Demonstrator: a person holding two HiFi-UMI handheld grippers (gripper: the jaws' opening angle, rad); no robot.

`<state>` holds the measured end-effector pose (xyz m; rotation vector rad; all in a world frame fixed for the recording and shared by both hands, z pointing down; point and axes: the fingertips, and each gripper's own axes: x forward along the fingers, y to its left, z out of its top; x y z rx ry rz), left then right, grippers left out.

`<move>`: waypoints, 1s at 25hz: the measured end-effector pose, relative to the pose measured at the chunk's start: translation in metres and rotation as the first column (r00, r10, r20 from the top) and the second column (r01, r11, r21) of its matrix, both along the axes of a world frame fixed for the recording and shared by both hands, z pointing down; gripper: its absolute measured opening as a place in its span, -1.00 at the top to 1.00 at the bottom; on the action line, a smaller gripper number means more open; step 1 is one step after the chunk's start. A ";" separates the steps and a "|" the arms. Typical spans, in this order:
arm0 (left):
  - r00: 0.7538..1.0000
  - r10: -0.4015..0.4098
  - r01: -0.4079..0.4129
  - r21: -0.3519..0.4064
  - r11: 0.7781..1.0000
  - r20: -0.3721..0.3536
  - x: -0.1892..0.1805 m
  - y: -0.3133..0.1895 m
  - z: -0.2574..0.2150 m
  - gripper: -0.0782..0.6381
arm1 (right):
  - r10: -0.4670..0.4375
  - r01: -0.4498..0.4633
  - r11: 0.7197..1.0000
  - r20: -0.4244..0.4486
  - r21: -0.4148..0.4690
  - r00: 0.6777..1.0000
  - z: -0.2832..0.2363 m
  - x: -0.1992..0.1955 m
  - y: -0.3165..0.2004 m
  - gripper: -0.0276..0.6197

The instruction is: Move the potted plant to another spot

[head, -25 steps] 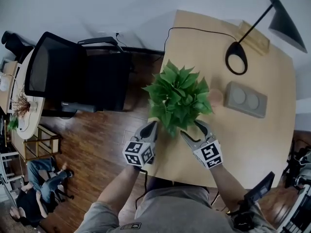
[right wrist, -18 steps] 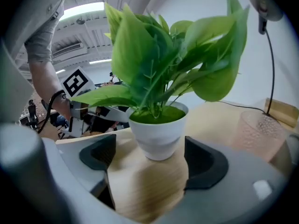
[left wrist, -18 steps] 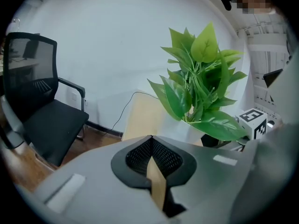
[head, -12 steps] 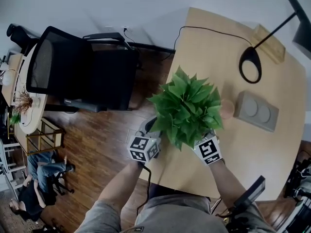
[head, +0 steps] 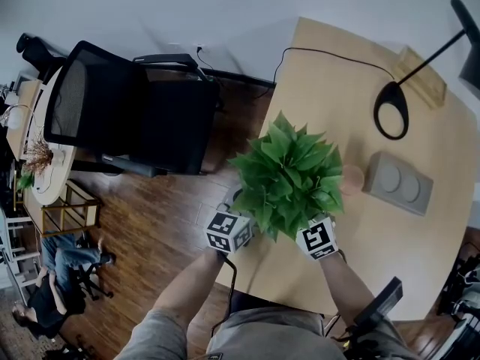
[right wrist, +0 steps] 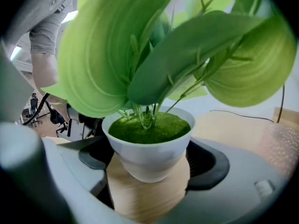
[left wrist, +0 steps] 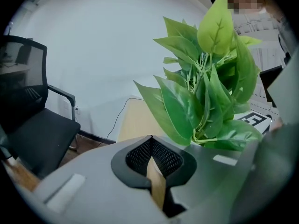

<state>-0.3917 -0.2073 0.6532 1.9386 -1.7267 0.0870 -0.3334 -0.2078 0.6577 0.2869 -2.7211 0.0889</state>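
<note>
The potted plant, with broad green leaves, stands near the left edge of the wooden table. Its white pot, topped with green moss, rests on the table between the wide-spread jaws of my right gripper. Bare wood shows at both sides of the pot's base, and the pads do not press on it. In the head view the right gripper reaches in under the leaves. My left gripper is shut on nothing, left of the plant, its fingers half under the foliage.
A black lamp base with its cable, a grey box with two discs, a small round coaster and a wooden block lie farther back on the table. A black office chair stands on the floor at left.
Both grippers have slid forward under the leaves. The right one's fingers, earlier visible in front of the plant, now reach around the pot.
</note>
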 end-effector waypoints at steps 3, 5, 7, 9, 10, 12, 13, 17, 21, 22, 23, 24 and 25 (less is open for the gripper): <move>1.000 -0.005 0.005 -0.002 1.000 0.000 0.001 0.001 0.002 0.78 | -0.011 0.011 1.000 0.008 0.001 1.000 0.002 0.002 0.001 -0.59; 1.000 -0.004 0.004 -0.004 1.000 -0.002 0.003 0.002 0.001 0.78 | -0.018 0.019 1.000 0.019 -0.006 1.000 0.004 0.003 0.002 -0.58; 1.000 -0.003 0.003 -0.004 1.000 -0.007 0.005 0.002 -0.002 0.78 | -0.024 0.024 1.000 0.032 -0.010 0.999 0.003 0.005 0.003 -0.58; 1.000 -0.002 0.002 0.002 1.000 -0.006 0.007 0.001 -0.006 0.78 | -0.030 0.030 1.000 0.045 -0.006 0.999 0.000 0.006 0.003 -0.58; 1.000 -0.002 0.002 0.007 1.000 -0.004 0.007 0.001 -0.008 0.78 | -0.033 0.033 0.999 0.049 -0.002 0.998 -0.003 0.007 0.003 -0.58; 1.000 -0.004 0.004 0.017 1.000 0.000 0.009 0.003 -0.014 0.78 | -0.039 0.039 0.999 0.054 0.006 0.998 -0.010 0.010 0.005 -0.57; 1.000 -0.005 0.005 0.021 1.000 -0.001 0.011 0.005 -0.018 0.78 | -0.041 0.040 0.999 0.062 0.006 0.997 -0.015 0.011 0.007 -0.57; 1.000 0.006 -0.006 0.057 0.998 -0.002 0.019 0.006 -0.049 0.78 | -0.042 0.039 0.999 0.102 0.030 0.994 -0.043 0.017 0.007 -0.57; 1.000 0.008 -0.011 0.112 0.994 0.024 0.031 0.013 -0.090 0.78 | -0.052 0.044 0.997 0.138 0.059 0.989 -0.081 0.029 0.012 -0.57; 1.000 0.008 -0.012 0.129 0.992 0.028 0.033 0.015 -0.101 0.78 | -0.053 0.044 0.997 0.149 0.068 0.987 -0.092 0.032 0.014 -0.56; 0.999 0.009 -0.013 0.149 0.989 0.031 0.035 0.018 -0.112 0.78 | -0.054 0.042 0.996 0.159 0.079 0.986 -0.103 0.034 0.016 -0.56; 0.999 0.010 -0.016 0.169 0.986 0.032 0.037 0.021 -0.123 0.78 | -0.055 0.040 0.995 0.168 0.090 0.984 -0.113 0.036 0.019 -0.56; 0.999 0.016 -0.021 0.190 0.981 0.031 0.038 0.024 -0.134 0.78 | -0.056 0.039 0.994 0.176 0.102 0.983 -0.122 0.037 0.021 -0.56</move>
